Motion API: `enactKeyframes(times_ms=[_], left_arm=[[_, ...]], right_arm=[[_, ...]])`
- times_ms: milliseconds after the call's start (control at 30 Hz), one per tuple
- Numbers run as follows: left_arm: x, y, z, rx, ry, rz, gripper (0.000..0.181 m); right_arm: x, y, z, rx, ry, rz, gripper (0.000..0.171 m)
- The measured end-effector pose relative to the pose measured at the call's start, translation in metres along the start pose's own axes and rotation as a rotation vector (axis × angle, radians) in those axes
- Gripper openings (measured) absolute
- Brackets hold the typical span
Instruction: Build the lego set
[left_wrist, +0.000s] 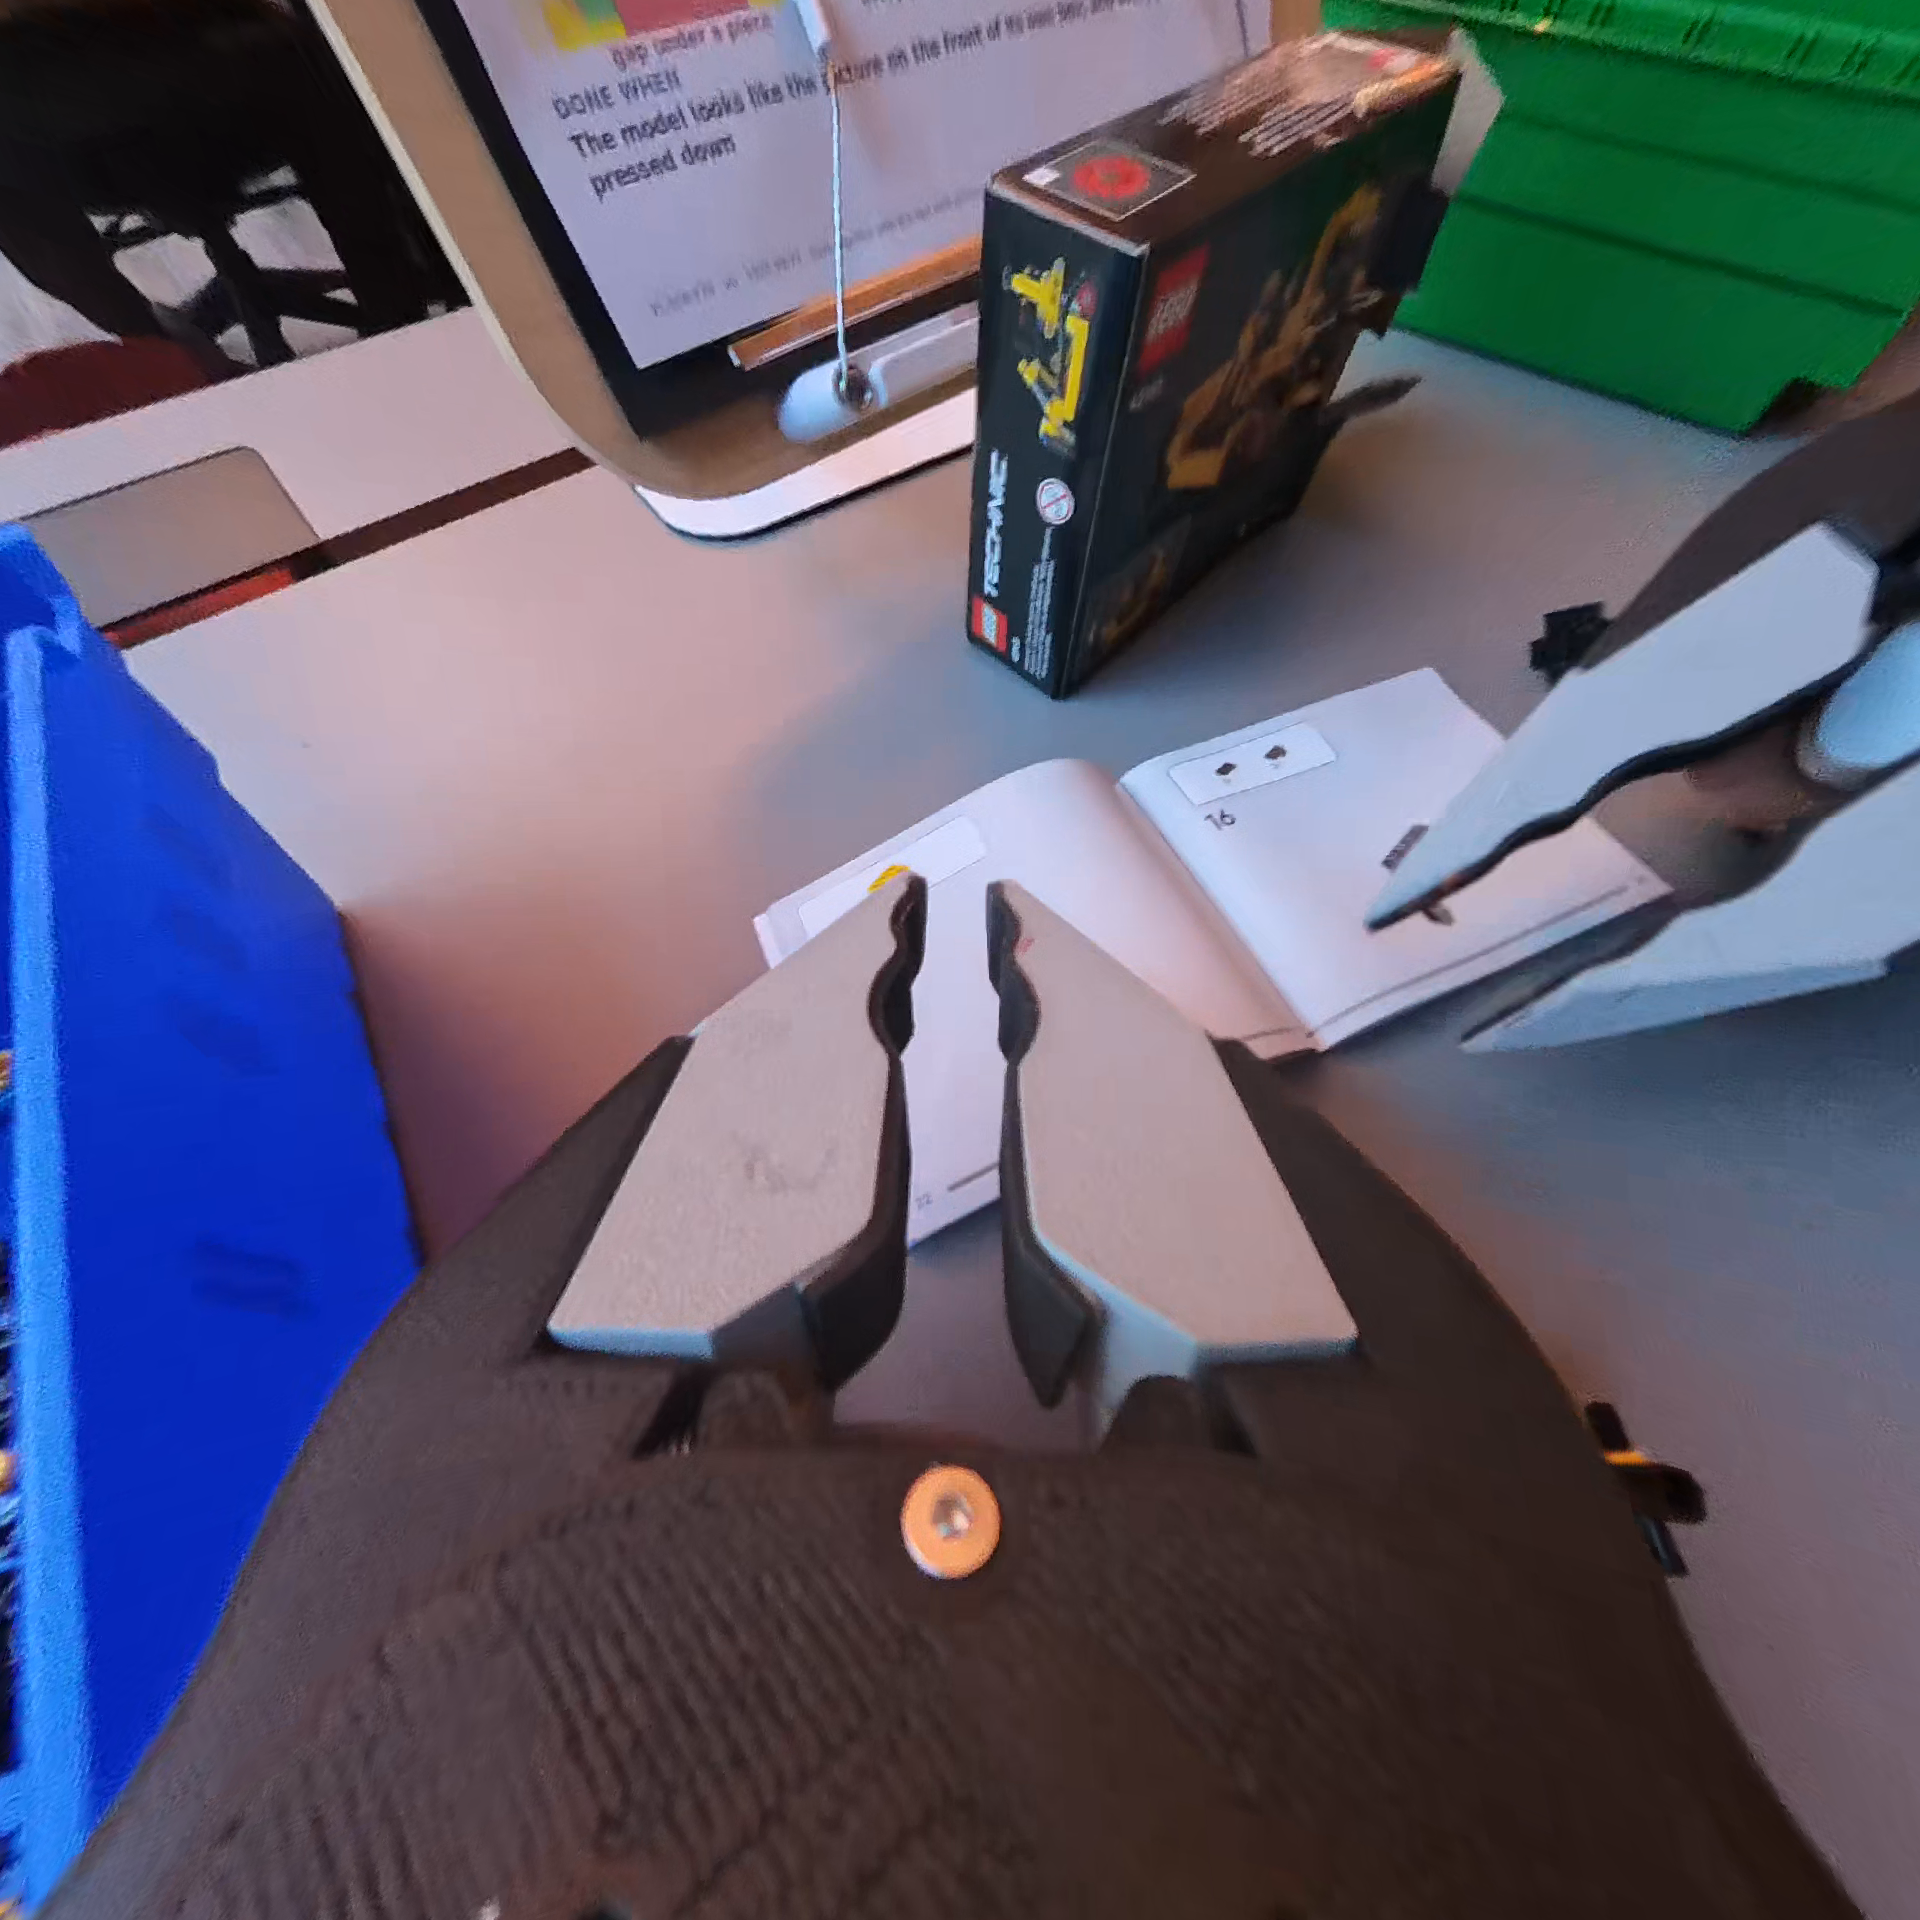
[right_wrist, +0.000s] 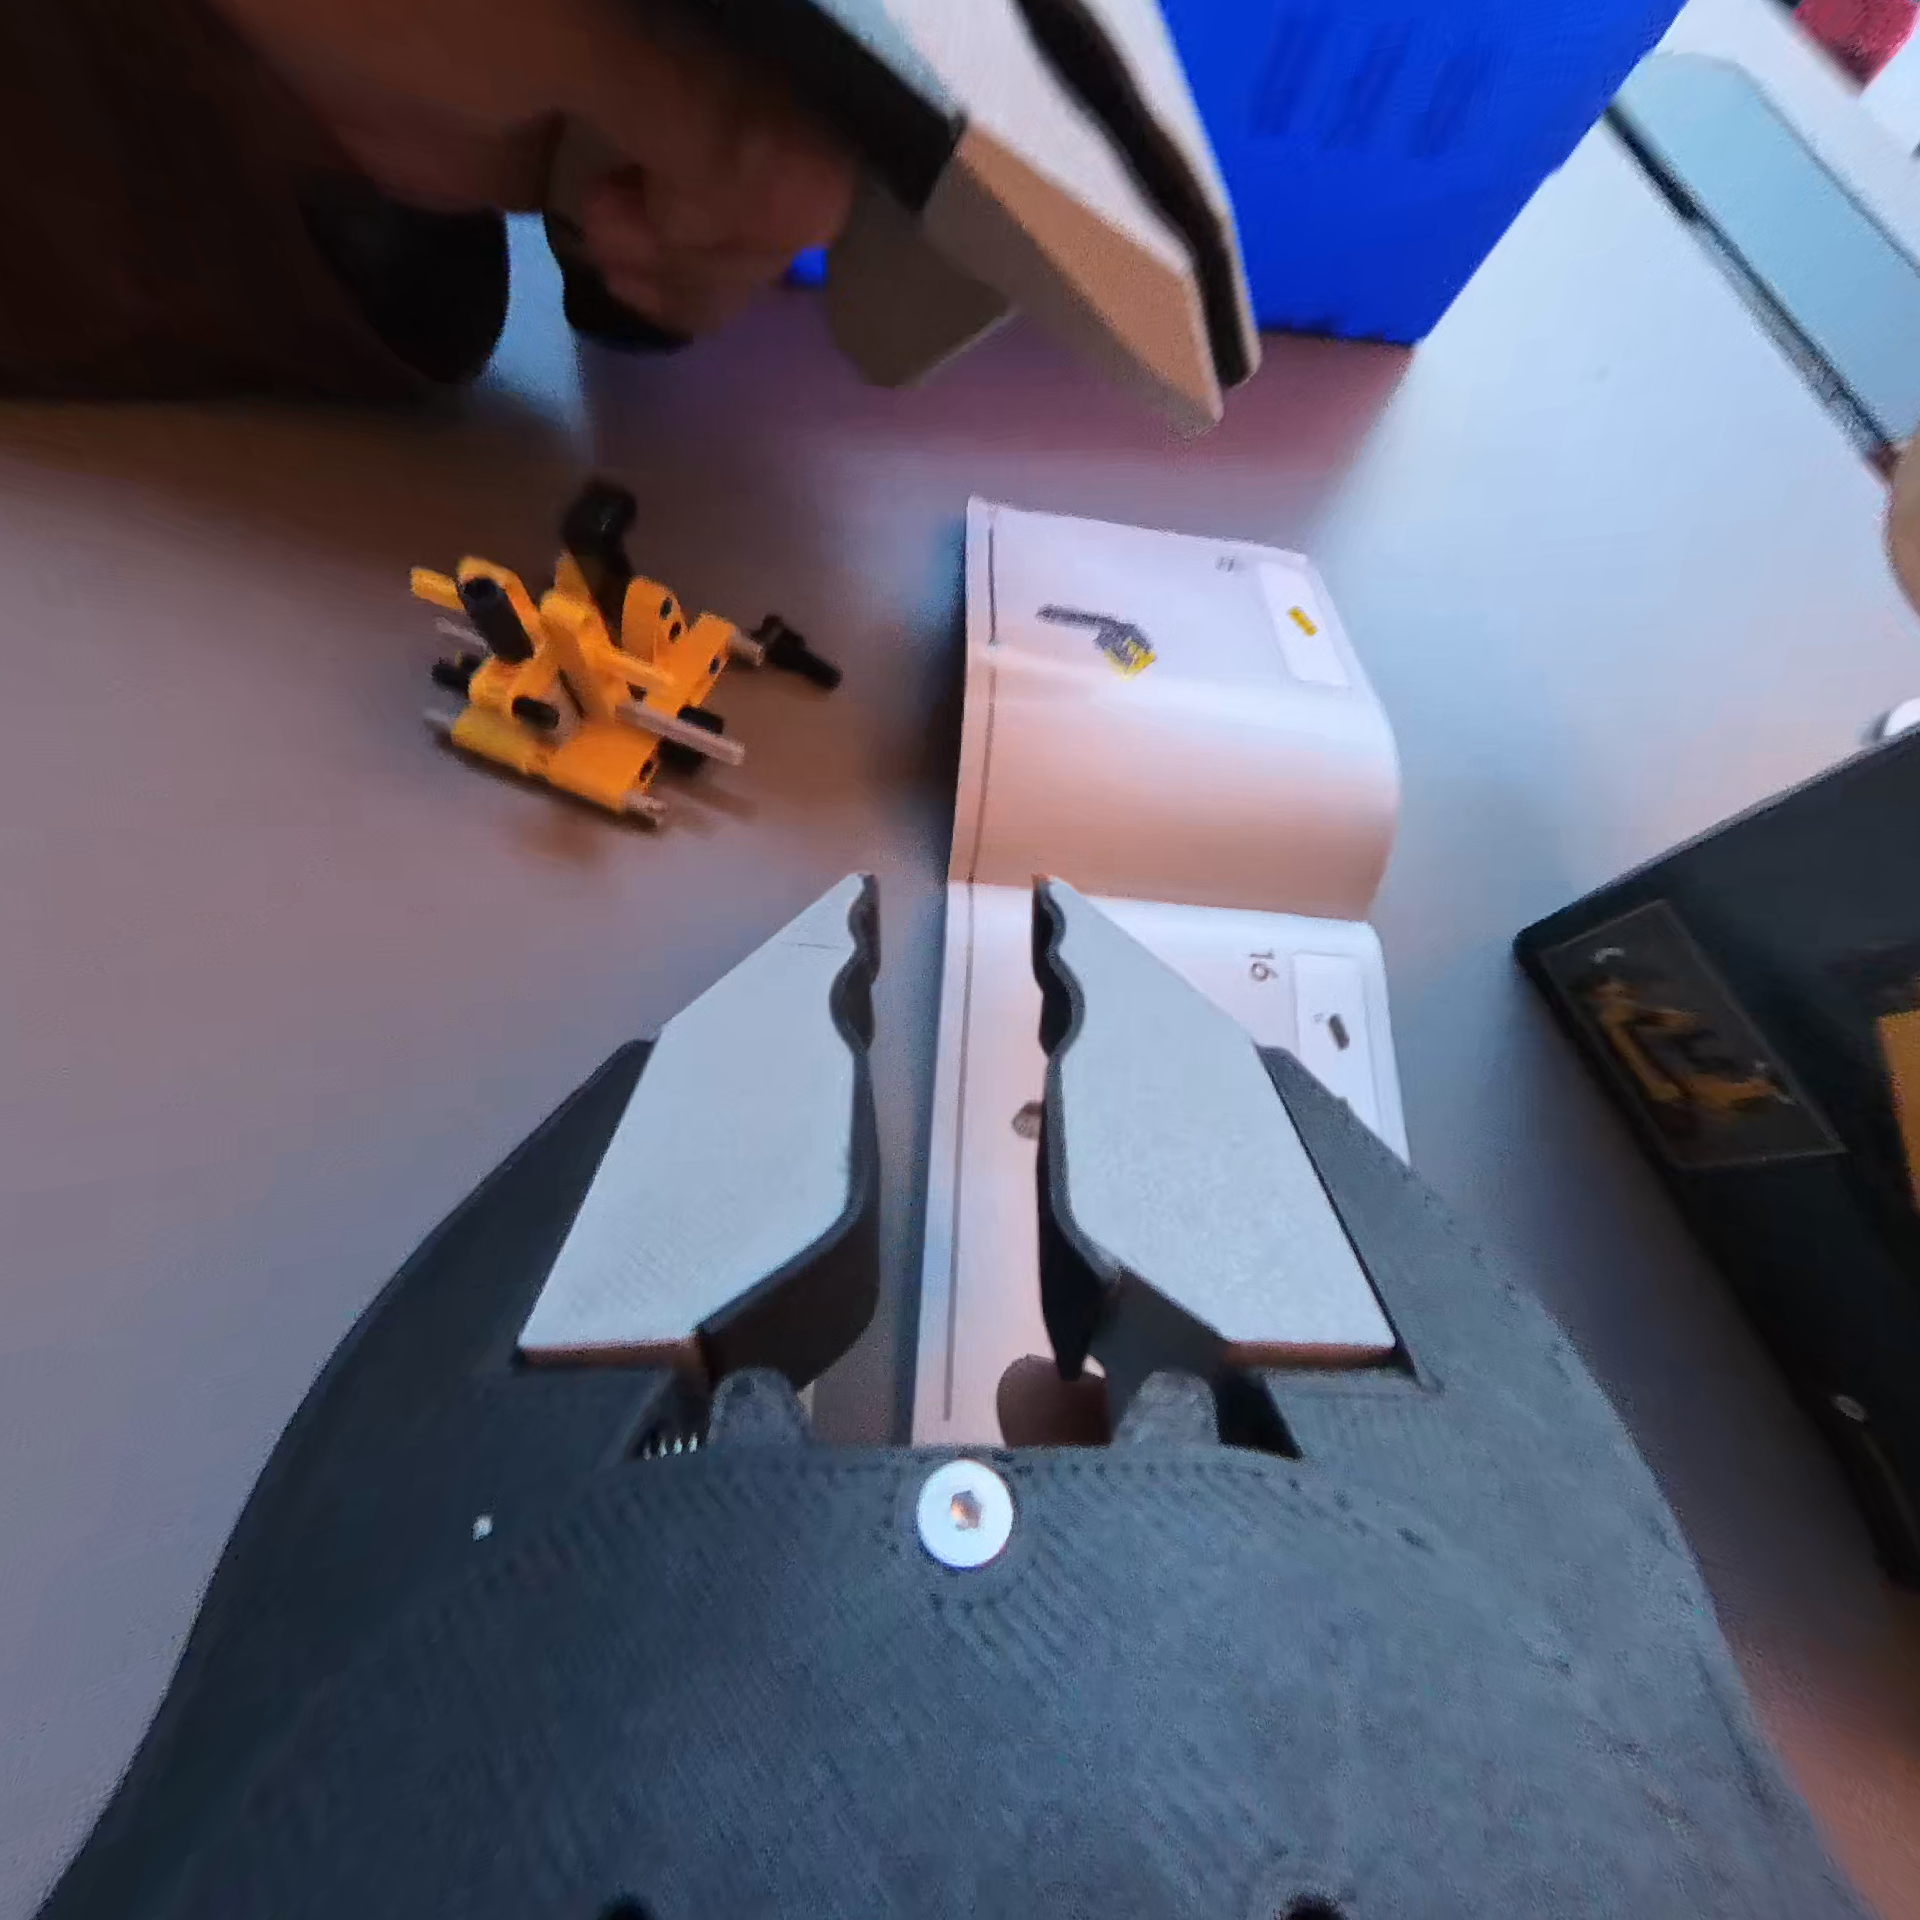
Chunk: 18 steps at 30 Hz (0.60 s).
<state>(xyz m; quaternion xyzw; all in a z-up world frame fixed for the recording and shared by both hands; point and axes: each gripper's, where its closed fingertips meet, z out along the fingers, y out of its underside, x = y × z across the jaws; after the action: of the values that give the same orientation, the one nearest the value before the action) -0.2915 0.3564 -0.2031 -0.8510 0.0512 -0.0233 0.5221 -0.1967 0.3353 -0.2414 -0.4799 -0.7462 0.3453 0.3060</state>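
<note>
A partly built yellow and black lego model lies on the grey table, left of the open instruction booklet. My right gripper is open and empty, just above the booklet's near page. My left gripper is narrowly open and empty, over the left page of the booklet. The right gripper shows in the left wrist view over the right page. The left gripper's fingers show at the top of the right wrist view, held by a hand.
The black lego box stands behind the booklet and also shows in the right wrist view. A blue bin stands at the left, a green bin at the back right. A screen stands behind. A small black piece lies near the box. Some 11 cm of space lies between my two pairs of fingers. About 20 cm separates my left fingertips from the screen.
</note>
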Motion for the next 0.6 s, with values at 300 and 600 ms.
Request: enactKeyframes(times_ms=[300,600], left_arm=[[0.016,0.05,0.018,-0.27,0.021,0.12,0.002],[0.02,0.045,0.018,-0.237,0.048,0.089,0.009]], right_arm=[[0.015,0.028,-0.001,-0.166,0.112,-0.201,0.032],[0.047,0.026,-0.022,-0.145,0.272,-0.187,0.027]])
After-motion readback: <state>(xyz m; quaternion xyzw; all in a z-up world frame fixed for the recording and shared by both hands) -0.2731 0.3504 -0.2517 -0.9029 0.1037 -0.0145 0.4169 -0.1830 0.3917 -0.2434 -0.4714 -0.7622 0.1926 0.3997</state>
